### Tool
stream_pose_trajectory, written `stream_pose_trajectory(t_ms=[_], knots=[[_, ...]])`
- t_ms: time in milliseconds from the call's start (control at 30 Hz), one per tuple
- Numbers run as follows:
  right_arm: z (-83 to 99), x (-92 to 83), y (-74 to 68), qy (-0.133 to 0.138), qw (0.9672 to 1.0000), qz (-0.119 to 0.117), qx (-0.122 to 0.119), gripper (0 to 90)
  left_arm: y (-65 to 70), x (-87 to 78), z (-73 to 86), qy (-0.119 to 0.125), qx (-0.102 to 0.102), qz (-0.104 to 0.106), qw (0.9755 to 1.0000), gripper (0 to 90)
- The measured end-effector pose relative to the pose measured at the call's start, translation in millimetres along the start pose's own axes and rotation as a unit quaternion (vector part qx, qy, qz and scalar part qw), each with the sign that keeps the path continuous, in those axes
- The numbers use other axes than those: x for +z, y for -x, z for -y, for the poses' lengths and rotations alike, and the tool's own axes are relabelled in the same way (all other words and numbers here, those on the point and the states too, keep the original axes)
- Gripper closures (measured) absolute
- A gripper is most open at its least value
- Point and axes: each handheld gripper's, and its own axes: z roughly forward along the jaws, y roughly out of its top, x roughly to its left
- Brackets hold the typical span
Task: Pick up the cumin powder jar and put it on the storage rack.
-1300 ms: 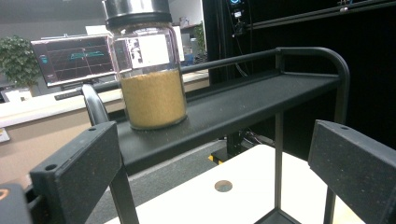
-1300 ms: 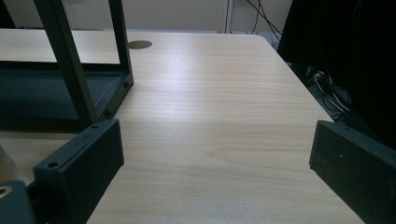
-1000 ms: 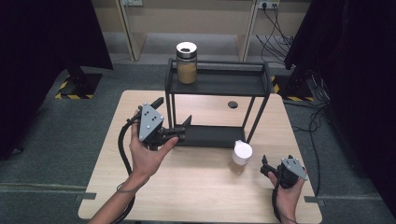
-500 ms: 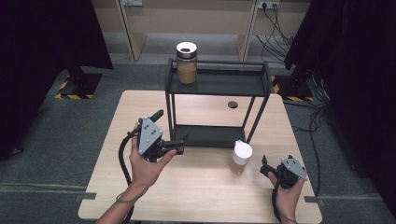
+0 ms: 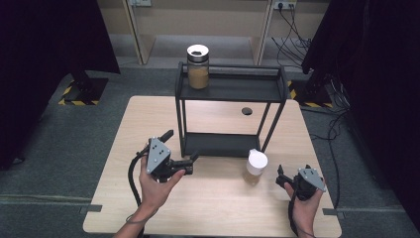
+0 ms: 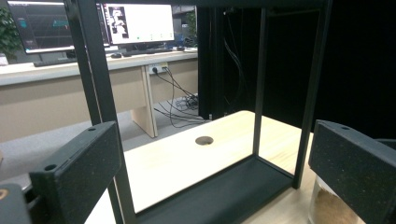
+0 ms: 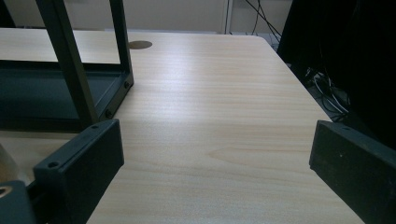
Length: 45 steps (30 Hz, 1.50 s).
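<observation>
A black two-shelf rack [image 5: 233, 90] stands on the wooden table [image 5: 218, 208]. On the rack's top shelf, at the left end, sits a clear jar of brown powder [image 5: 198, 68] with its mouth uncovered. A second jar with a white lid [image 5: 256, 163] stands on the table in front of the rack's right leg. My left gripper [image 5: 180, 147] is held open before the rack's left front leg with nothing between its jaws. In the left gripper view [image 6: 210, 154] the rack [image 6: 98, 93] is close ahead. My right gripper [image 5: 293, 173] rests open, low and just right of the white-lidded jar.
A round cable hole [image 5: 246, 110] lies in the table behind the rack. The rack's lower shelf [image 5: 223, 144] is bare. Dark curtains and floor cables surround the table. In the right gripper view bare tabletop [image 7: 210, 116] stretches ahead to the table's right edge.
My left gripper has drawn back from the rack toward the person and sunk lower, turning as it went. The right gripper and both jars have stayed put.
</observation>
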Motion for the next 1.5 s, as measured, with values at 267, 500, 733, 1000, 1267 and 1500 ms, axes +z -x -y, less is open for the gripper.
stream_pose_trajectory(t_ms=[267,500,733,1000,1267,1500], knots=[[0.1,0.0,0.5,0.000,1.0000,-0.001,0.002,2.8,2.5,-1.8,16.0,-0.006,0.000,-0.003,1.0000,1.4],[-0.4,0.2,0.8,-0.001,1.0000,-0.001,0.002,2.8,3.6,-3.9,32.3,-0.012,-0.008,-0.009,0.9999,1.3],[-0.3,0.2,0.3,-0.001,1.0000,-0.001,-0.001,2.8,5.4,-6.0,54.6,-0.032,-0.017,-0.020,0.9991,1.2],[0.5,-0.2,-0.7,0.001,1.0000,0.001,-0.002,3.0,10.7,-5.2,81.7,-0.080,-0.029,-0.016,0.9963,2.7],[0.4,-0.1,1.1,0.001,1.0000,-0.002,0.003,3.0,14.2,-0.9,91.4,-0.103,-0.038,-0.017,0.9938,2.7],[0.2,-0.1,1.0,0.000,1.0000,-0.002,0.001,3.0,15.8,1.1,95.4,-0.114,-0.036,-0.016,0.9928,2.8]])
